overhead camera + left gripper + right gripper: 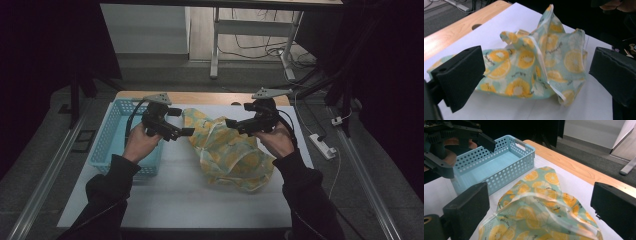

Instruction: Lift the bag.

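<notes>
At the left of the white worktop (175, 195) sits a light-blue perforated plastic basket (107, 145), its long side running from near to far; nothing shows inside it in the right gripper view. Just right of the basket, a hand in a dark sleeve holds the left tool (182, 131) above the worktop, its black jaws spread wide and pointing right toward the cloth. In the left gripper view nothing sits between the pads; the cloth lies beyond them. The crumpled mint-green cloth printed with orange and lemon slices (230, 152) lies in the middle of the worktop, right of the basket and apart from it, bunched into folds with one corner standing up at the far end and a pale hem running across it. Right of the cloth's far part, the other hand holds the right tool (231, 123), its jaws also spread wide, pointing left over the cloth and pinching nothing. A strip of bare wood (200, 97) edges the worktop's far side.
</notes>
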A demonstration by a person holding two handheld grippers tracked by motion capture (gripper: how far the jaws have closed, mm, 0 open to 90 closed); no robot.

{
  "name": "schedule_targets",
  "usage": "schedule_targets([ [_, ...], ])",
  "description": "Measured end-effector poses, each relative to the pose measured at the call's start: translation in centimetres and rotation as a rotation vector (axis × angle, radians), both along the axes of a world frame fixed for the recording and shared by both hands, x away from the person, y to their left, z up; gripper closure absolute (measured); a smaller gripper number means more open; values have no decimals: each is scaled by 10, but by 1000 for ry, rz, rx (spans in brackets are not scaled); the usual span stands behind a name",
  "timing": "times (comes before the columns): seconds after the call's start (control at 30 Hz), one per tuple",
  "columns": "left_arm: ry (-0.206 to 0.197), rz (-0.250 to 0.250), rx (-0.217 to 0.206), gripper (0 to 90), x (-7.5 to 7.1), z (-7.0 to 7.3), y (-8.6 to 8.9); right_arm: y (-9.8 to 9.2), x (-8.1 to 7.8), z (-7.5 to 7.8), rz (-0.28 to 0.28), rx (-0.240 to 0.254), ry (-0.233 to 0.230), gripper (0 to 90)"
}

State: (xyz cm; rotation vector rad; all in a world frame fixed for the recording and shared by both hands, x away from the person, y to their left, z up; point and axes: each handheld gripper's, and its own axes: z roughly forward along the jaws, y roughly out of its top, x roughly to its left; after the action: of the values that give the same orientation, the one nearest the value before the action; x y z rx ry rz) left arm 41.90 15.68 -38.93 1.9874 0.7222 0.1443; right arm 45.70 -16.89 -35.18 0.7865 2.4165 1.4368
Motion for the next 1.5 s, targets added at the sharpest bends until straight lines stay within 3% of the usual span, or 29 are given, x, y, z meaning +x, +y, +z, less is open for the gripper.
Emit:
schedule_targets([
  [0.43,14,20,-12,0,-20,-27,11,-4,-15,-28,4,-8,3,0],
  [0.77,24,47,-14,0,-35,-45,19,-7,-29,-40,-1,-22,-20,0],
  [1.0,17,62,12,0,-45,-50,19,-10,-36,-41,-8,-37,-33,0],
  [1.5,18,116,14,0,-70,-55,36,-30,-47,-56,-66,-78,-30,0],
])
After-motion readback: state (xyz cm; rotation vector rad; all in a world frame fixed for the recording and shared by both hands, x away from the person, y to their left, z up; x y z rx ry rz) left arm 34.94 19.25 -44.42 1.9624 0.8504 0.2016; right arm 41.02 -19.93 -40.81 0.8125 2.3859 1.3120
